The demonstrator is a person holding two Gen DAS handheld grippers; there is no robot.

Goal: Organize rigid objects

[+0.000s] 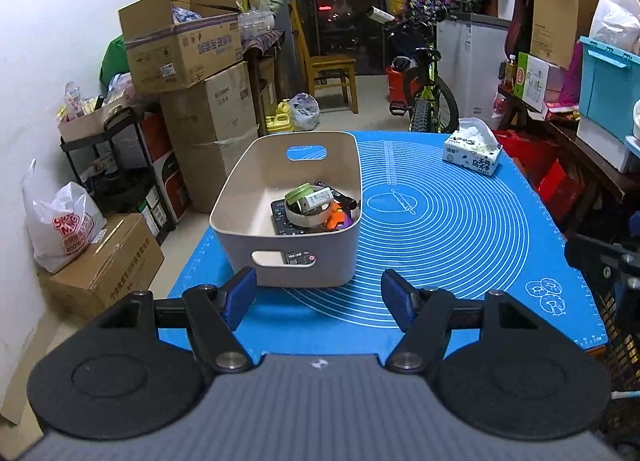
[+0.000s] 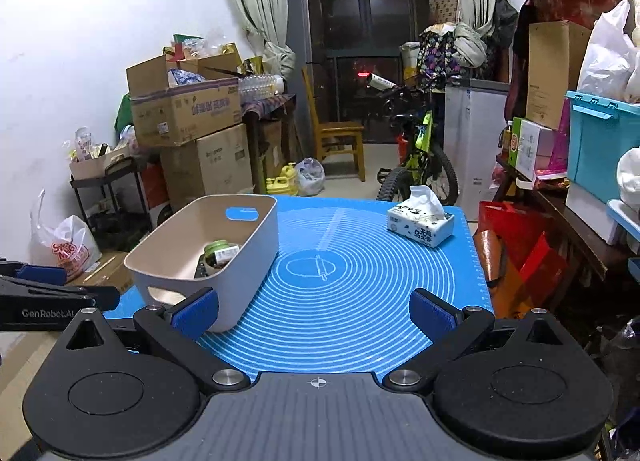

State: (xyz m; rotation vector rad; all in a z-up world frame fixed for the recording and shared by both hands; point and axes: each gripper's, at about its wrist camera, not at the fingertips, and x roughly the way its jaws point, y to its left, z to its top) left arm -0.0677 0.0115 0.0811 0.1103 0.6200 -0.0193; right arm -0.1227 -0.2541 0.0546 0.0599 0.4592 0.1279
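Cluttered storage room all around, with stacked cardboard boxes (image 1: pixel 192 61) against the white wall, a wooden chair (image 2: pixel 340 137) and a green bicycle (image 1: pixel 428 101) seen further back. Up front the desk is covered by a blue baking mat (image 1: pixel 460 229) printed with white rings, so everything is placed relative to the beige bin (image 1: pixel 288 261) sitting on the mat's left part. Inside the bin a small pile of rigid bits is collected toward its right wall: a green-lidded tin (image 1: pixel 301 192), a white tape ring (image 1: pixel 308 217), a black remote (image 1: pixel 282 221) and something orange (image 1: pixel 335 221). Well off to the right of the bin and further back, a tissue pack (image 1: pixel 472 153) is parked near the mat's far corner. Left tongs (image 1: pixel 318 297) are held wide with nothing between the blue pads, just short of the bin's near wall. Right tongs (image 2: pixel 314 311) are spread wide and empty too, over bare mat to the right of the bin's near corner, not touching it as far as can be told
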